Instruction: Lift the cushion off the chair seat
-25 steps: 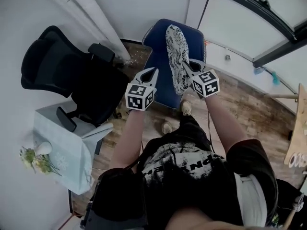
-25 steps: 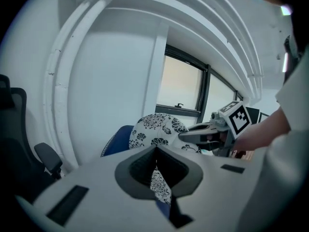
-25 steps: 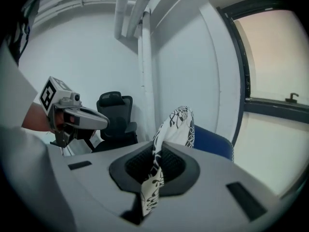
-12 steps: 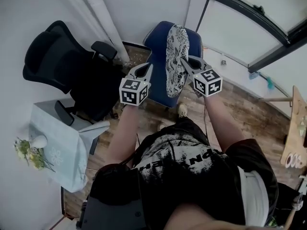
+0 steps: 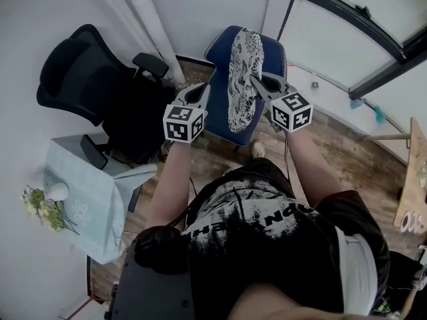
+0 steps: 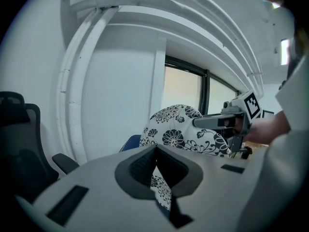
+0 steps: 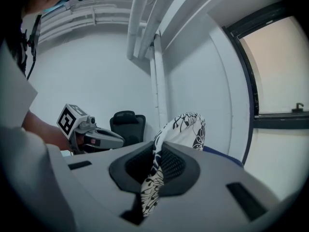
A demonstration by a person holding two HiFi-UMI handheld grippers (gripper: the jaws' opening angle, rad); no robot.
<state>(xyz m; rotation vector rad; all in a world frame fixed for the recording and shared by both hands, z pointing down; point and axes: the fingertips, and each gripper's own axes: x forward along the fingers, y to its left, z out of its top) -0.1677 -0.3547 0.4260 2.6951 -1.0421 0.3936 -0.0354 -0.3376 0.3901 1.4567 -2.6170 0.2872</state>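
Observation:
The black-and-white floral cushion [image 5: 241, 72] hangs on edge above the blue chair [image 5: 217, 120]. My right gripper [image 5: 253, 80] is shut on the cushion's right edge. In the right gripper view the fabric [image 7: 186, 127] runs down between the pads of the right gripper [image 7: 157, 153]. My left gripper [image 5: 205, 89] hovers just left of the cushion, apart from it, with its tips together and nothing held. In the left gripper view the cushion [image 6: 178, 129] shows beyond the left gripper [image 6: 155, 151], and the right gripper [image 6: 203, 122] reaches in from the right.
A black office chair [image 5: 87, 92] stands left of the blue one, with white pipes [image 5: 143, 25] on the wall between them. A small table with a pale cloth [image 5: 90, 205] and flowers [image 5: 47, 215] is at the near left. A dark window frame [image 5: 353, 19] runs at the right.
Both grippers have risen. The cushion has come up with the right gripper and now hangs more upright, further from the seat.

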